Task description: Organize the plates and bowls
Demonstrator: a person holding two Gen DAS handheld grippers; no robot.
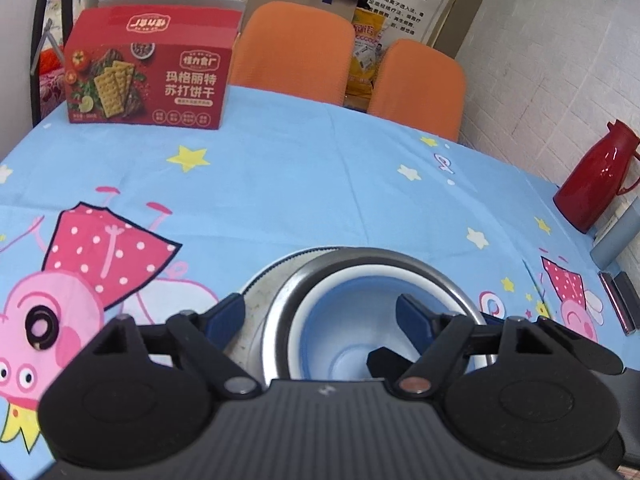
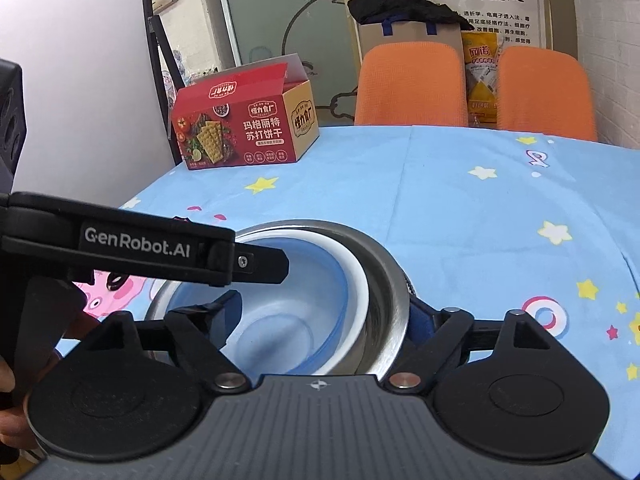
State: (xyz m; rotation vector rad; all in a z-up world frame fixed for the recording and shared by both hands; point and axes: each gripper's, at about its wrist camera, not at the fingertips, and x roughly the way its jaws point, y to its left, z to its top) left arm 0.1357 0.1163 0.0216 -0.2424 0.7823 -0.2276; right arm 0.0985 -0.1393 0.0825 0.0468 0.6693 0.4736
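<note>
A blue bowl with a white rim (image 1: 352, 332) sits nested inside a steel bowl (image 1: 436, 276), which rests on a plate (image 1: 260, 284) with a dark patterned rim, on the blue cartoon tablecloth. My left gripper (image 1: 320, 316) is open, its jaws straddling the left rim of the stack: one finger outside, one inside the blue bowl. In the right wrist view the blue bowl (image 2: 296, 320) sits in the steel bowl (image 2: 384, 276). My right gripper (image 2: 324, 312) is open astride the bowls' right rim. The left gripper's finger (image 2: 260, 262) reaches into the blue bowl from the left.
A red cracker box (image 1: 148, 76) stands at the table's far left; it also shows in the right wrist view (image 2: 244, 124). Two orange chairs (image 1: 292, 48) stand behind the table. A red thermos (image 1: 596, 176) stands at the right by the wall.
</note>
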